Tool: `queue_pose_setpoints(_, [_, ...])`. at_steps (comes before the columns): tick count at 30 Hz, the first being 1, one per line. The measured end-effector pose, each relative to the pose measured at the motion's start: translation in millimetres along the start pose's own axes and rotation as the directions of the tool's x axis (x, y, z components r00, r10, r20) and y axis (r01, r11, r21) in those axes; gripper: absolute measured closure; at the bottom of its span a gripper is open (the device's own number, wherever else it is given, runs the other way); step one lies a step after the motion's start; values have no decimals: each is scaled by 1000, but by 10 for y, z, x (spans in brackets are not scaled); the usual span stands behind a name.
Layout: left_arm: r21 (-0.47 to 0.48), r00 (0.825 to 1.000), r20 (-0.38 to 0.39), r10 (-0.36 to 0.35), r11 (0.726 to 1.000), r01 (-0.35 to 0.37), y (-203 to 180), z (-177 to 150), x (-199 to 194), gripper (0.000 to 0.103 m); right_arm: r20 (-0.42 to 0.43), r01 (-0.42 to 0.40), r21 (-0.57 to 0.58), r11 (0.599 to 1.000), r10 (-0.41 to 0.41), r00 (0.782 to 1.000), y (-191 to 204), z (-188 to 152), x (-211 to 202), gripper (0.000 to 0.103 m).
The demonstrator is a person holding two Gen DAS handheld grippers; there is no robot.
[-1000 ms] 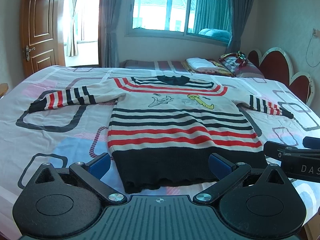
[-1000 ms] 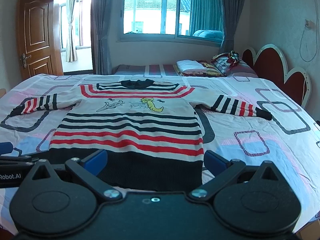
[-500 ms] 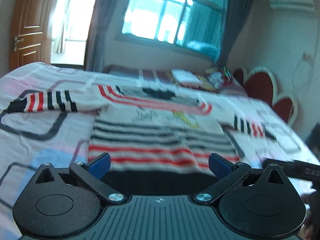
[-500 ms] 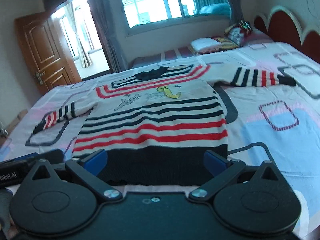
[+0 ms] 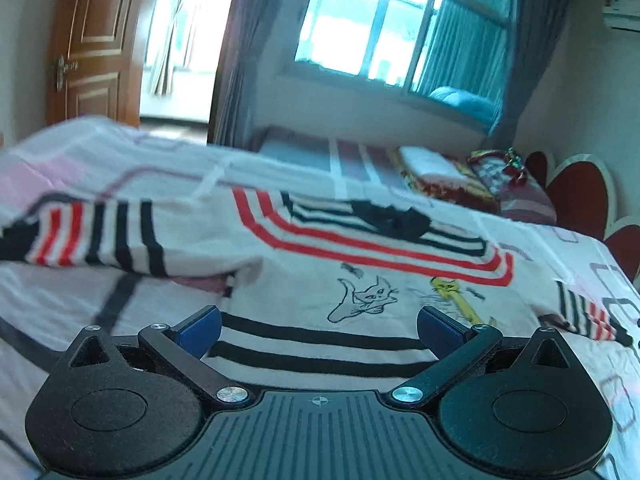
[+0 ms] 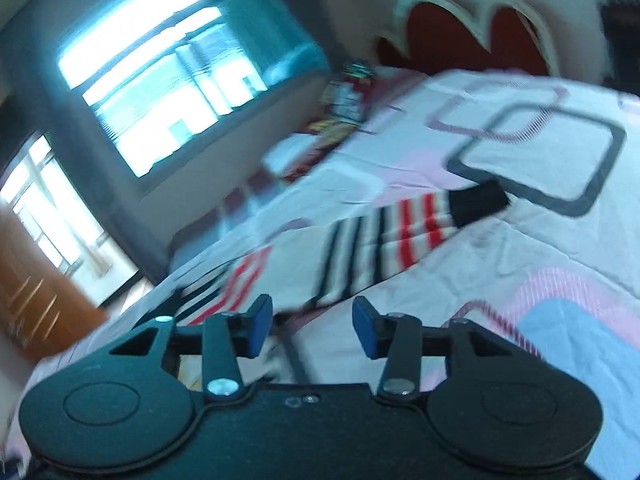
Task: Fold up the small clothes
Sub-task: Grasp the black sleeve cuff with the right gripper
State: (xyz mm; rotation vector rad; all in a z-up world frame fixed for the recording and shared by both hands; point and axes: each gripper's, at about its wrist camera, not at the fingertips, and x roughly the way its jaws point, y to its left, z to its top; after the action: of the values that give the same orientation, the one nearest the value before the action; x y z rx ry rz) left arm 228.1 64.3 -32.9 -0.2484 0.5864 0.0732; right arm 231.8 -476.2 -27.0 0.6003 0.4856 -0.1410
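No lettering I can read in either view, only a knitted-in cat drawing [image 5: 370,298] and a yellow figure [image 5: 454,298] on the sweater [image 5: 320,280]. The sweater is a ribbed knit, cream with red and black stripes and a black collar at 12 o'clock, lying flat on the bed [image 5: 80,308], whose sheet is smooth cotton printed with rounded squares. My left gripper [image 5: 319,326] hangs over the chest, pitched down, blue pads spread wide, nothing between them. At 10 o'clock the striped left sleeve [image 5: 100,236] lies stretched out. My right gripper [image 6: 313,326] is rolled hard, the room tilted and blurred; its jaws have just been closing, now half-narrowed, nothing caught between them. Beyond it, at 1 o'clock, the right sleeve [image 6: 400,232] with its black cuff rests on the sheet. The scalloped red headboard [image 6: 472,36] sits at 1 o'clock.
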Motion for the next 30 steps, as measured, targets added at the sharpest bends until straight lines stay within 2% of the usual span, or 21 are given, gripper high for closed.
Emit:
queue_pose_setpoints(3, [26,999,-54,9,1000,-7,-94,-59,327,0,9,49,174,984,-51,999,-484,143,454,59])
queue_pose_setpoints(6, [49,996,-84,5,999,-1,-183,-84,637,0,23,83,316,945,-95,995,-937,201,785,58])
queue_pose_setpoints(10, [69,995,-101,4,998,3,-281,-106,871,0,8,116,361,925,-127,992,-1233,247,1056,59])
queue_pose_setpoints(15, [71,993,-122,2,997,7,-344,-89,1089,0,21,118,306,945,-130,991,-1193,214,1161,63])
queue_pose_setpoints(16, [70,992,-125,1,998,8,-349,-84,1117,0,22,120,307,944,-133,991,-1186,236,1161,67])
queue_pose_setpoints(18, [71,992,-125,0,997,8,-348,-67,1142,0,17,144,301,943,-156,988,-1178,263,1160,80])
queue_pose_setpoints(19, [73,993,-121,2,997,7,-345,-49,1146,0,5,171,294,940,-180,984,-1191,346,1198,96])
queue_pose_setpoints(20, [73,993,-118,3,997,6,-329,-28,1139,0,5,170,292,941,-179,984,-1199,409,1219,97])
queue_pose_setpoints(23, [69,994,-105,8,998,-1,-217,46,1075,0,15,223,168,960,-229,973,-988,479,1226,96])
queue_pose_setpoints(25, [73,995,-97,31,997,-24,-100,87,1023,0,81,241,19,970,-242,967,-650,529,1174,96])
queue_pose_setpoints(26, [75,994,-101,47,996,-39,-35,103,1014,0,120,242,-98,965,-230,966,-386,527,1149,96])
queue_pose_setpoints(28, [66,992,-109,64,996,-57,113,122,986,0,134,180,-292,939,-147,980,150,446,1144,96])
queue_pose_setpoints(30, [41,989,-120,82,996,-78,263,137,961,0,98,84,-449,890,-44,994,710,228,1174,96])
